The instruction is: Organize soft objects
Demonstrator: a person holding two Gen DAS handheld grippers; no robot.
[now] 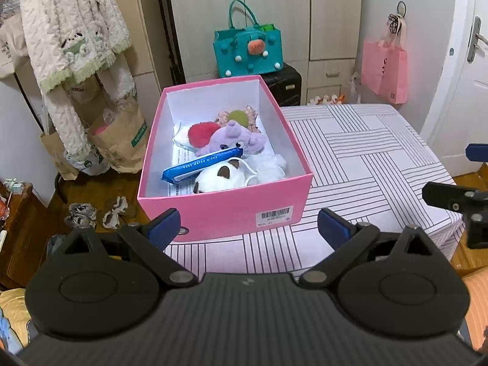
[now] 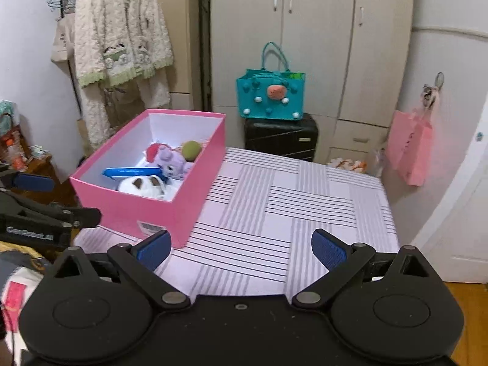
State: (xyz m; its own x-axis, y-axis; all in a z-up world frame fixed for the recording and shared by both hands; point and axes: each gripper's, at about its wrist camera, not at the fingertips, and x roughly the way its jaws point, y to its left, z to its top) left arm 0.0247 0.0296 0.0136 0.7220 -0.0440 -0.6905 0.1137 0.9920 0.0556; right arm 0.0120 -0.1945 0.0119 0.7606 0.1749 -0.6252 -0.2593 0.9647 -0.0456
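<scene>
Your pink cardboard box [image 1: 225, 210] sits open-topped at the left-centre of the left wrist view, on the near left part of the striped table cover [image 1: 360, 152]; in the right wrist view the same box [image 2: 158, 210] lies left of centre. It is rectangular, smooth-walled and white inside, with a barcode label on its near face.

Inside, the soft things are packed close together. A fuzzy white plush with brown patches [image 1: 219, 178] lies at the near end, rounded and fluffy. A flat, glossy blue wipes pack [image 1: 202, 164] leans across it. Behind that lies a furry purple plush [image 1: 235, 140], with a red pompom [image 1: 201, 134] to its left and an olive-green ball [image 1: 238, 117] at the far end. Printed paper lines the bottom.

Your left gripper [image 1: 248, 228] fills the bottom of its frame just short of the box, its blue-padded fingers spread wide with nothing between them. Your right gripper [image 2: 241, 248] sits low in its own view over the bare cloth, to the right of the box, fingers likewise spread and holding nothing.

The cloth is pale with grey stripe blocks. Beyond it, a teal felt bag [image 1: 247, 52] with pompoms stands on a ribbed black suitcase [image 1: 282, 85] at upper centre. A fleecy cream robe [image 1: 73, 30] hangs upper left, and a smooth pink paper bag [image 1: 385, 70] hangs upper right.
</scene>
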